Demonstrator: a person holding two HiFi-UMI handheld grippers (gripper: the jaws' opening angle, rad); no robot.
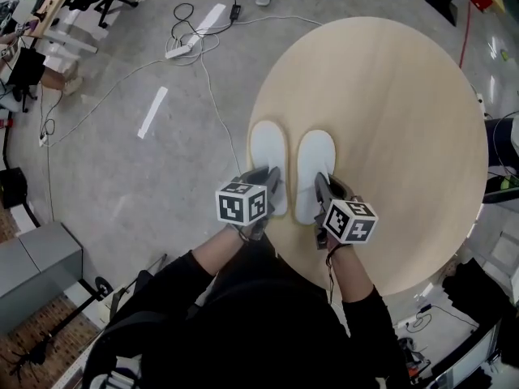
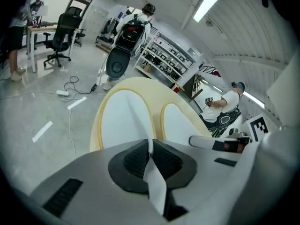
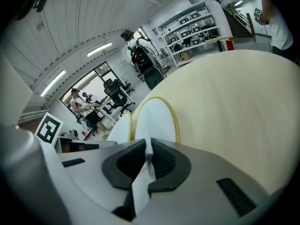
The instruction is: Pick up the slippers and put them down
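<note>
Pair, white yellow-rimmed cloth, lying lengthwise away on round pale wooden bench (image 1: 389,112): left slipper (image 1: 268,146) pinched at near end by left tongs (image 1: 268,178), right slipper (image 1: 315,162) by right tongs (image 1: 322,186)

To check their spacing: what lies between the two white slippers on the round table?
Only a narrow strip of bare table lies between the left slipper and the right slipper; they do not touch. The head view shows it.

Slippers (image 1: 315,168) matt white cloth w/ foam-like rim; table (image 1: 405,96) smooth matt wood.
</note>
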